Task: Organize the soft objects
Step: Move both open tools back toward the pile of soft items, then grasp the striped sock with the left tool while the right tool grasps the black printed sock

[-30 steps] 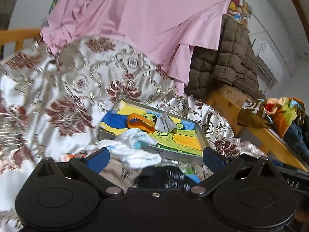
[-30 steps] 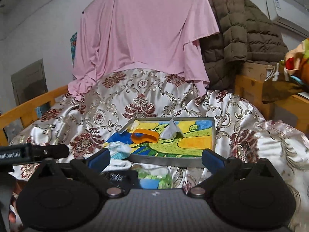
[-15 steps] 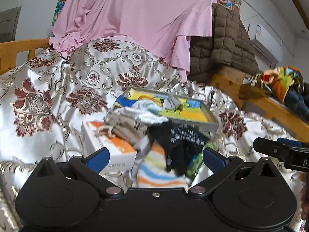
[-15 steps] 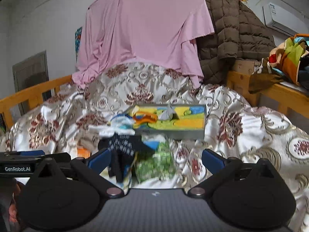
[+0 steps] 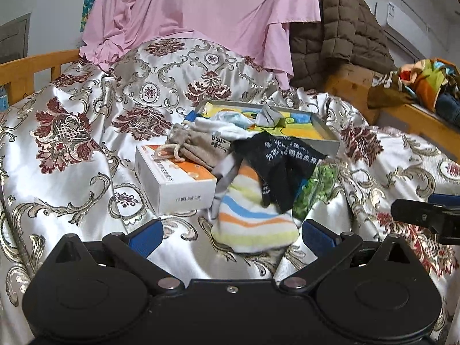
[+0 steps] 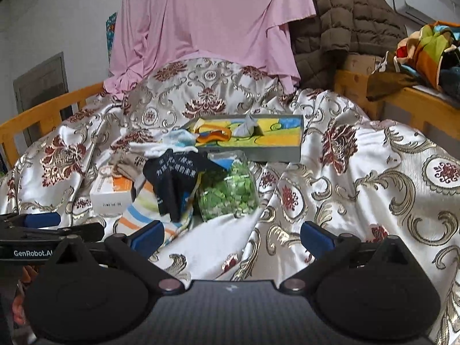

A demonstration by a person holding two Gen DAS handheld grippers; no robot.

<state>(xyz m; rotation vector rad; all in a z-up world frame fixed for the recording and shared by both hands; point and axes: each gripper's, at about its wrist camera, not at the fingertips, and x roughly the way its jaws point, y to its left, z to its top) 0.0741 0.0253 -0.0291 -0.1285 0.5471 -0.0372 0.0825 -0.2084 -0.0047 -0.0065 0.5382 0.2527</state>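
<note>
Soft objects lie in a loose pile on the flowered satin cover (image 5: 86, 172) in front of you. The striped sock (image 5: 250, 215) is the nearest one to your left gripper (image 5: 230, 235), just ahead of the gap between its blue pads. A black sock with white characters (image 5: 284, 169) lies over the upper part of the striped sock. Behind it you see a beige drawstring pouch (image 5: 198, 146) that rests partly on a white and orange box (image 5: 175, 181), and a white sock (image 5: 227, 129) that reaches over the near edge of the grey tray (image 5: 327, 143). In the tray, which has a colourful picture bottom, there is a small grey cloth piece (image 5: 268, 116) and, in the right wrist view, an orange item (image 6: 214, 135) beside it. A clear bag with green pieces (image 6: 227, 192) lies to the right of the black sock, touching it.

Your left gripper is spread wide and holds nothing; both pads are above the cover. Your right gripper (image 6: 231, 235) is also spread wide and empty, with its left pad close to the striped sock's edge and its right pad over bare cover. Each gripper is seen from the side in the other view.

Behind the pile a pink sheet (image 6: 207, 23) and a brown quilted jacket (image 6: 350, 20) hang over the back
</note>
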